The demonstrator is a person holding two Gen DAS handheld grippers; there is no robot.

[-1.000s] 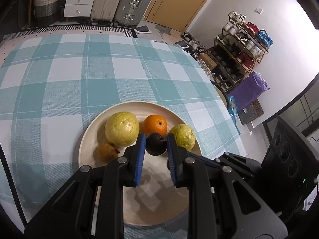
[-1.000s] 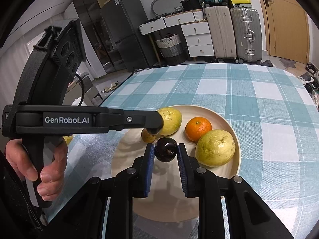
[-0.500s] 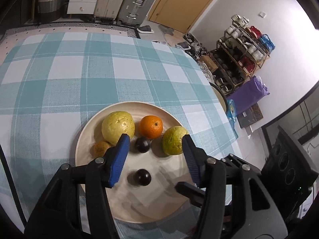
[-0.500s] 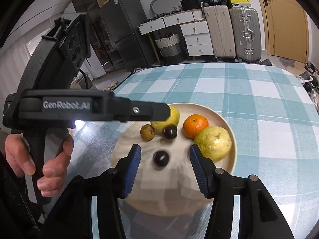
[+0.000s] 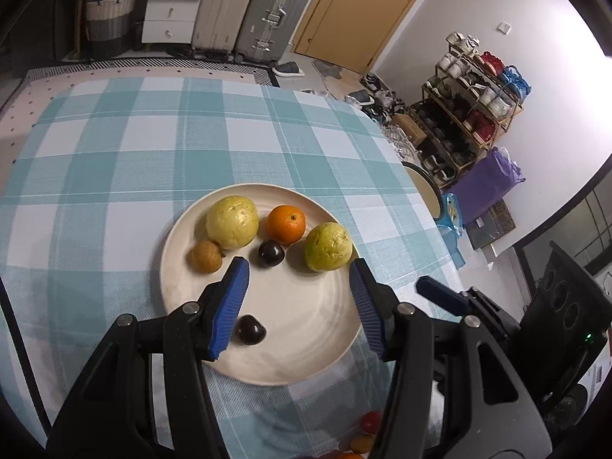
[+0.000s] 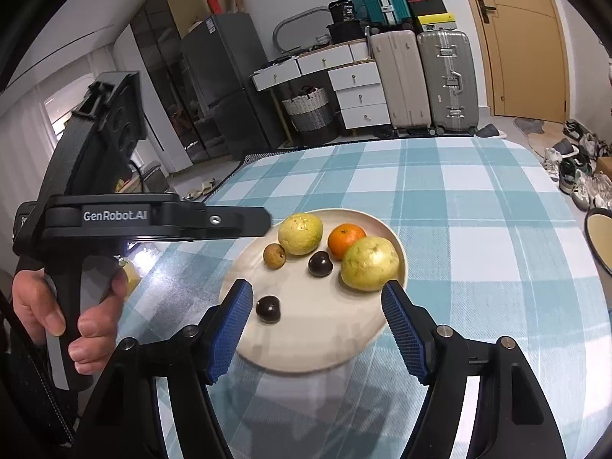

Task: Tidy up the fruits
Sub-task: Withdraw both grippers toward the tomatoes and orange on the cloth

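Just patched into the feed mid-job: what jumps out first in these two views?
A cream plate on the teal checked tablecloth holds an orange between two yellow-green fruits, one left and one right. Two dark round fruits lie nearer: one below the orange, one alone. Both grippers, left and right, hover open-jawed and empty.

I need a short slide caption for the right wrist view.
Open right gripper above a plate holding six fruits, one dark plum lying apart.

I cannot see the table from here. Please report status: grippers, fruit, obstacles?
Left gripper and right gripper open, jaws just opened, nothing held. Two dark plums on plate. Nothing in the way.
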